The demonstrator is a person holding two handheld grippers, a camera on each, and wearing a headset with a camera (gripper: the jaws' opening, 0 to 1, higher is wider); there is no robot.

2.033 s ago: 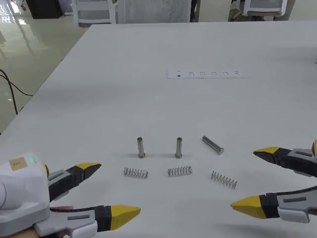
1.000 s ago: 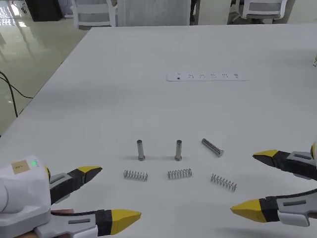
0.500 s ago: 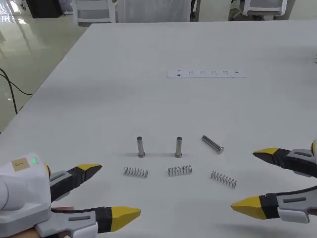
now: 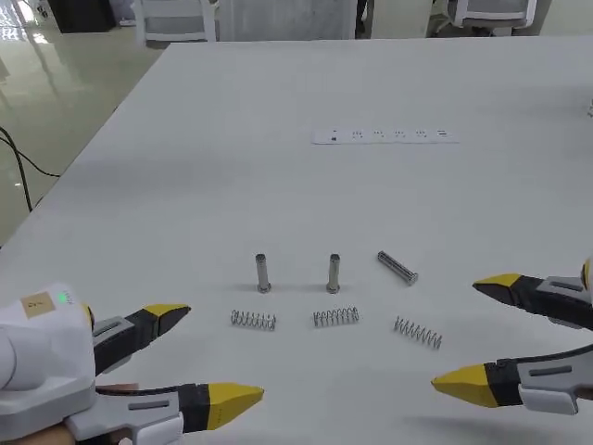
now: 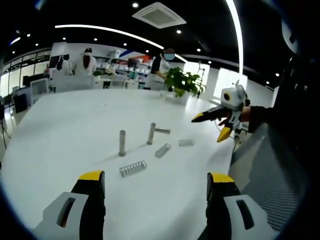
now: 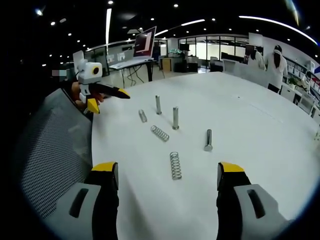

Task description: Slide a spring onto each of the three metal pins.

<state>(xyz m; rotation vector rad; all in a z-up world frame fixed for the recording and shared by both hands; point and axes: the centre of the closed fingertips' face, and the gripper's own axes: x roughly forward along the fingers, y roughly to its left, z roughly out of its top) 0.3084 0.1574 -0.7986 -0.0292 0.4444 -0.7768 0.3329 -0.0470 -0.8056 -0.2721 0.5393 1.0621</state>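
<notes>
Jaws spread wide and empty, left gripper (image 4: 218, 354) and right gripper (image 4: 456, 333) hover near the 3 springs (image 4: 335, 318) lying just nearside of the pins (image 4: 334, 273); best pinch the right spring (image 4: 417, 332) lightly at 1 end, keeping its bore clear for the toppled pin (image 4: 397, 269).

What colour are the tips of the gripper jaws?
Yellow, on left gripper and right gripper alike; clearest in head view.

Smooth white tabletop (image 4: 278, 185) is showing a matt finish with a faint sheen. Near its front edge, the pins (image 4: 334, 273) are gleaming as polished bare metal, and the springs (image 4: 335, 318) are glinting as thin coiled wire. Left gripper (image 4: 218, 354) and right gripper (image 4: 460, 332) are showing grey-and-black plastic jaws — tips matt yellow. Beyond the left edge, the floor (image 4: 56, 83) is reflecting light glossily.
</notes>
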